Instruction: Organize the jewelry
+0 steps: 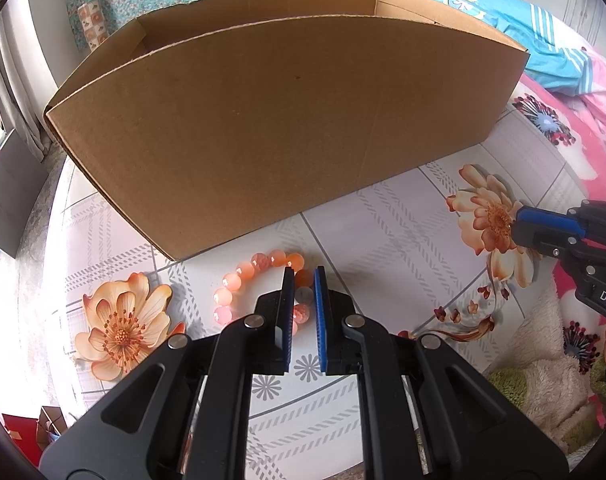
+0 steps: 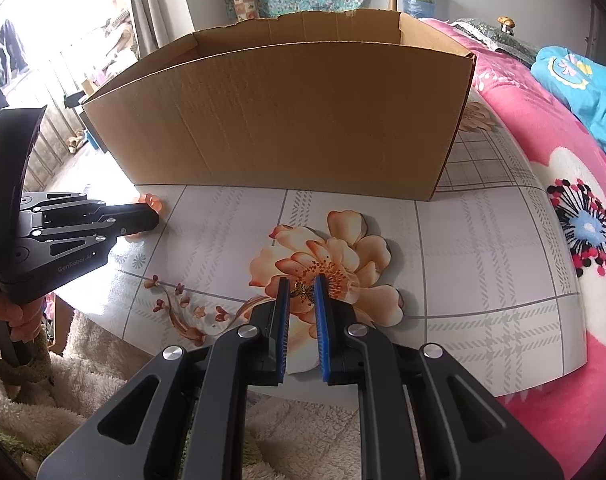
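The bead bracelet [image 1: 259, 284], a loop of peachy-orange beads, lies flat on the floral surface [image 1: 403, 220] just in front of the near wall of the cardboard box [image 1: 287, 120]. My guess is that the open-topped box is where the jewelry ends up, which would explain why everything sits so close to it.

The left gripper [image 1: 304, 280] is tipped down over the right side of the loop, its blue pads straddling that edge. The jaws are nearly clenched, with a bead or two and some small greyish bit showing in the narrow gap. It looks like a pinch on the bracelet, but I can't tell for sure whether the pads actually press on the beads or just sit over them.

Over to the right, a small gold butterfly-shaped piece [image 2: 303, 289] lies on the printed flower [image 2: 335, 256]. It's easy to miss against the pattern. The right gripper [image 2: 302, 287] has its jaws almost shut around it, same deal: it looks grasped, though contact is hard to confirm.

Further out are a pink blanket [image 2: 523, 120] and a fuzzy cream throw [image 2: 103, 360].
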`<state>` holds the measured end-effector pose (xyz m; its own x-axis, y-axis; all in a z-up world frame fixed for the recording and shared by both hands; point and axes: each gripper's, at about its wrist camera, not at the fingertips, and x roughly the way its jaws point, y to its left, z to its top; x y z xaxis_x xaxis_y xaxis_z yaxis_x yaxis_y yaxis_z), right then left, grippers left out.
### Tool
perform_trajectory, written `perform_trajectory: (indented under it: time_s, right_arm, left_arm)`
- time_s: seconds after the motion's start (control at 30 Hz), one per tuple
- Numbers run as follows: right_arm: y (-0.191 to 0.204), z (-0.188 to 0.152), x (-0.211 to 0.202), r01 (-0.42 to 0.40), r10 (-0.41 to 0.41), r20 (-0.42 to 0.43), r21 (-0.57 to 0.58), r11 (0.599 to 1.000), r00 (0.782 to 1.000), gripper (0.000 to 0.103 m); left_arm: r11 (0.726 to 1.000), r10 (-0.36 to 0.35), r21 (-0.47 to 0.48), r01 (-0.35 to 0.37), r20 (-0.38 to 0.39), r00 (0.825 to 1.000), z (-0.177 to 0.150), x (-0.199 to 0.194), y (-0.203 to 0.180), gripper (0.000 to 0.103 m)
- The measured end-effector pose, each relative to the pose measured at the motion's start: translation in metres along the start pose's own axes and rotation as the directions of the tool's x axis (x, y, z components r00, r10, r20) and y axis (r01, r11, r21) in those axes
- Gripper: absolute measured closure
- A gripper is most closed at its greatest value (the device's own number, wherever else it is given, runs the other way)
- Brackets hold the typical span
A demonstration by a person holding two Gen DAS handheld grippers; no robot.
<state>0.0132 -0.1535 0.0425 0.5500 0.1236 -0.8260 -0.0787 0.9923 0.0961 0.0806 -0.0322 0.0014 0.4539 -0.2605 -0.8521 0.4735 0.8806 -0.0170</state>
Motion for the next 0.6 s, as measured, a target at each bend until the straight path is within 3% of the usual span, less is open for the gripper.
perform_trajectory:
  time_s: [0.33,0.5,0.6]
  right_arm:
    - [0.002,0.001,0.004,-0.003,0.003,-0.002,0.007,1.0,1.0,0.091]
    - [0.003,0.003,0.006,-0.004,0.003,0.006,0.016,1.0,1.0,0.09]
    - [0.001,0.005,0.007,-0.009,0.009,0.005,0.027,1.0,1.0,0.09]
  left_arm:
    - [1.0,-0.017,-0.013,0.017,0.007,1.0,-0.002,-0.002,0.007,0.094]
    - [0.996,-0.08,-0.044,0.082,0.031,0.996,-0.006,-0.005,0.018,0.093]
    - [0.993,-0.113,-0.035,0.115,0.052,0.992,-0.009,-0.01,0.019,0.075]
